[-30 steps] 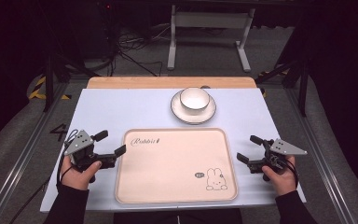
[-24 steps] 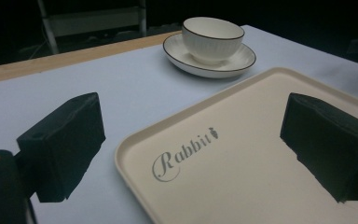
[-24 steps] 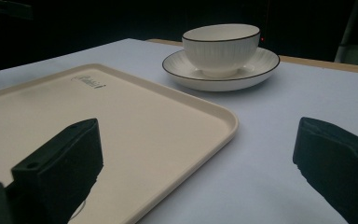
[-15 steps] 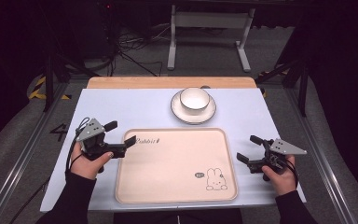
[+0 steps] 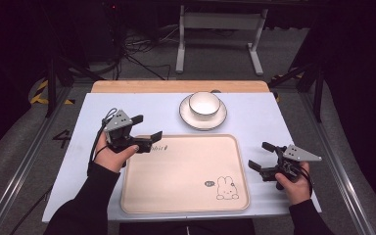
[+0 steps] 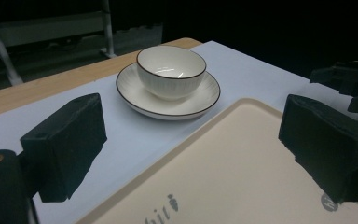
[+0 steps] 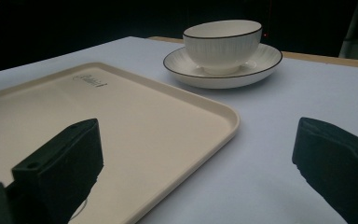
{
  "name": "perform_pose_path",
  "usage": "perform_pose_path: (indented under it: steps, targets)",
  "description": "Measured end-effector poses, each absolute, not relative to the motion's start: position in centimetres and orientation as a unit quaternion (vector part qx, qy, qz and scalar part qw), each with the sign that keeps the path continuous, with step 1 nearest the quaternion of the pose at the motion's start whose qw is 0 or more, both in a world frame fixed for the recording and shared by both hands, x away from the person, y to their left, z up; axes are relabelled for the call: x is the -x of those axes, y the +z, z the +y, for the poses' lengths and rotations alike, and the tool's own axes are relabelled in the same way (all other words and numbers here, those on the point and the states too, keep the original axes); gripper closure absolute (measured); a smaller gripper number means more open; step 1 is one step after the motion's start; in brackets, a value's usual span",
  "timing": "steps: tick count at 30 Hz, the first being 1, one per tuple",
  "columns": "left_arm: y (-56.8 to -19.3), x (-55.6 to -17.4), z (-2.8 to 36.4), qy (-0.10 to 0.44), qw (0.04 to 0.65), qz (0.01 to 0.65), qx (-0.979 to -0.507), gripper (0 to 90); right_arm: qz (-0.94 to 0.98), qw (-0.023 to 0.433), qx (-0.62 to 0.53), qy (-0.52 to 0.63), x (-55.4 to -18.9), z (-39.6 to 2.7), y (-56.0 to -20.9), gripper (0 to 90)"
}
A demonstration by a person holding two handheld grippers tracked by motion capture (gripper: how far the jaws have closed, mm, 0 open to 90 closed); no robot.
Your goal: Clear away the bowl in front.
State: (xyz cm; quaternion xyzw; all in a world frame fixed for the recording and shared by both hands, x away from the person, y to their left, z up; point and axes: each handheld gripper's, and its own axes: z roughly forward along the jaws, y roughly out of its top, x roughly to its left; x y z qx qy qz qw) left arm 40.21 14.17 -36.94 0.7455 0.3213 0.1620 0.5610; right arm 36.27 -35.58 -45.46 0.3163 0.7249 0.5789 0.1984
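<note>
White bowl [image 5: 204, 104] on its saucer [image 5: 203, 117] sits ahead of my left gripper [image 5: 143, 129], which is nearer than my right gripper [image 5: 263, 155]; both are spread apart, holding nothing.

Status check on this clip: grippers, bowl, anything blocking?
Left gripper open, over tray's far left corner. Right gripper open, beside tray's right edge. Bowl sits on saucer beyond tray, untouched. Nothing blocking.
</note>
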Motion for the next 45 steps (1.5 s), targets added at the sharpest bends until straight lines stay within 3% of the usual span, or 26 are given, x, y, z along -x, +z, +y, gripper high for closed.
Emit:
perform_pose_path:
  steps: [23, 45]
  targets:
    - [-35.7, -46.0, 7.5, 0.146, 0.561, 0.292, -0.761, 9.3, 0.721, 0.188, -0.320, 0.586, -36.4, -35.8, -45.5, 2.3]
    - [-36.3, -51.2, 3.9, 0.137, 0.543, 0.318, -0.765, 6.4, 0.719, 0.187, -0.318, 0.589, -36.4, -35.9, -45.5, 2.4]
